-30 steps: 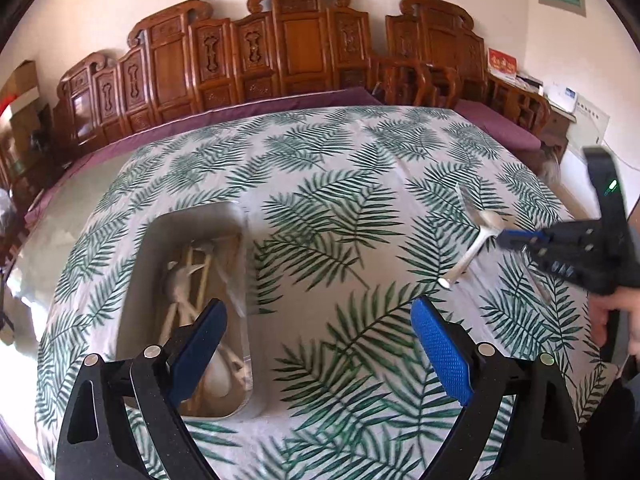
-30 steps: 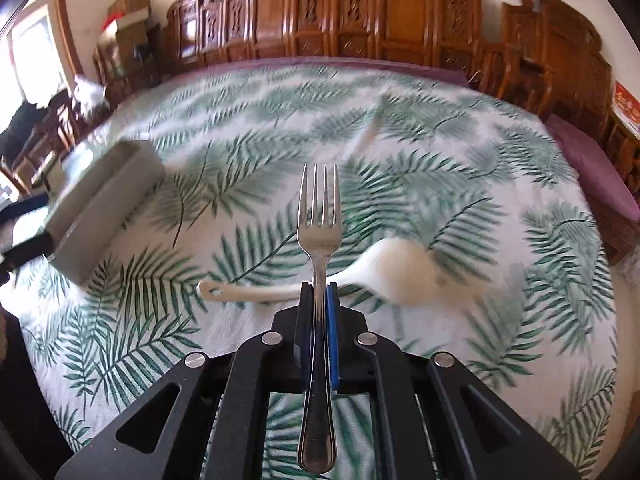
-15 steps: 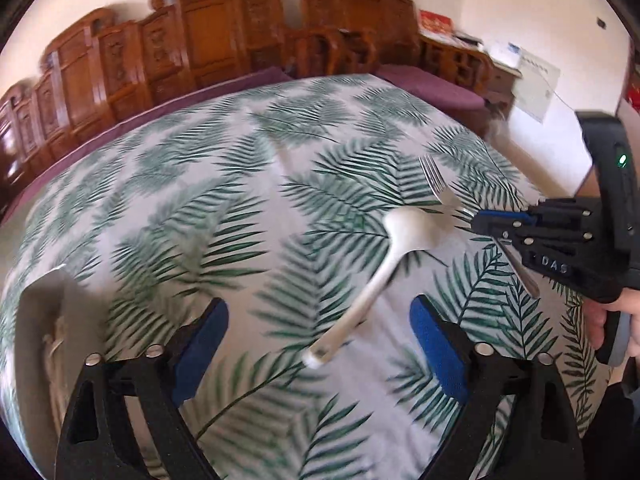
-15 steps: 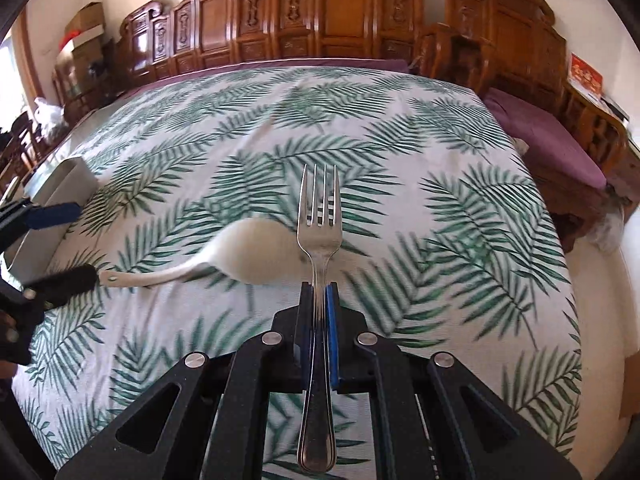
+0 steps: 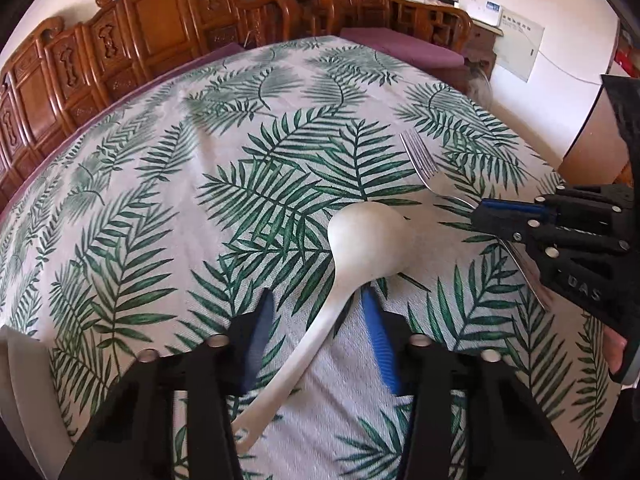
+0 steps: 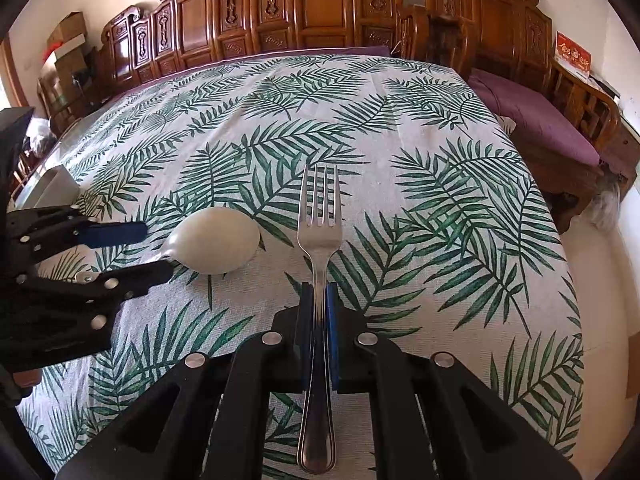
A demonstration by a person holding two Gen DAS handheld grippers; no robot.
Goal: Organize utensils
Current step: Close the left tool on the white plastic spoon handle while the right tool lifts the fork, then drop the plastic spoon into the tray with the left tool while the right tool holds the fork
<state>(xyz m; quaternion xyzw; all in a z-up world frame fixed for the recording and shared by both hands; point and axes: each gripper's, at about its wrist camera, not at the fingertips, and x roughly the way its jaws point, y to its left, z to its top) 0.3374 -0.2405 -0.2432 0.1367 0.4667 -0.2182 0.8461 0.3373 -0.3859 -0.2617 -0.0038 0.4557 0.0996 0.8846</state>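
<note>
A white ceramic spoon point(image 5: 360, 248) lies bowl-down on the leaf-print tablecloth point(image 5: 200, 184); it also shows in the right wrist view point(image 6: 216, 240). My left gripper point(image 5: 318, 308) is open, its blue pads either side of the spoon's handle without touching it. My right gripper point(image 6: 318, 300) is shut on a steel fork point(image 6: 320, 232), tines pointing forward above the cloth. From the left wrist view the right gripper point(image 5: 480, 212) and the fork point(image 5: 420, 160) are just right of the spoon's bowl. The left gripper also shows in the right wrist view point(image 6: 156, 248).
A grey utensil tray point(image 6: 56, 188) sits at the table's left; its corner shows in the left wrist view point(image 5: 20, 376). Carved wooden chairs point(image 6: 312, 12) line the far side. A purple-cushioned bench point(image 6: 536, 120) stands past the right edge.
My left gripper has swung from the tray over to the spoon, its jaws narrowing around the handle. The right gripper still holds the fork and has shifted right of the spoon.
</note>
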